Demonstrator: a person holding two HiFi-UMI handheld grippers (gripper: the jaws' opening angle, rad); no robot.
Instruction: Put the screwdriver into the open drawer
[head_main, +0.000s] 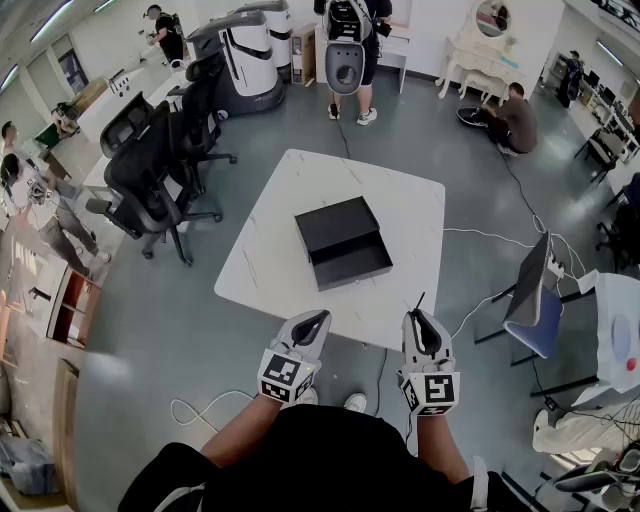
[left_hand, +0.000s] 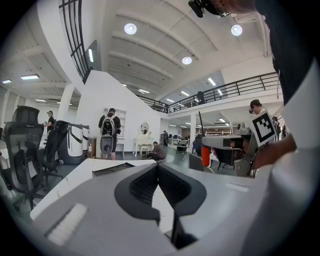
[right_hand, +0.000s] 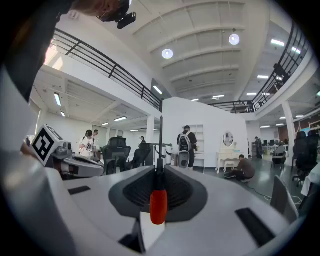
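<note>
Screwdriver (right_hand: 158, 205) clamped by its red handle in right gripper (head_main: 424, 328) fingers, shaft pointing ahead, ready to carry. Left gripper (head_main: 309, 327) fingers closed, empty, apparently idle. Open drawer (head_main: 352, 263) sits mid-tabletop (head_main: 400, 200), well apart.

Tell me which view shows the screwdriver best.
Right gripper view: the screwdriver fills the centre, red handle and dark shaft clamped between the jaws. Head view shows only its thin shaft poking from the right gripper. Left gripper view catches it small, off to the right.
</note>
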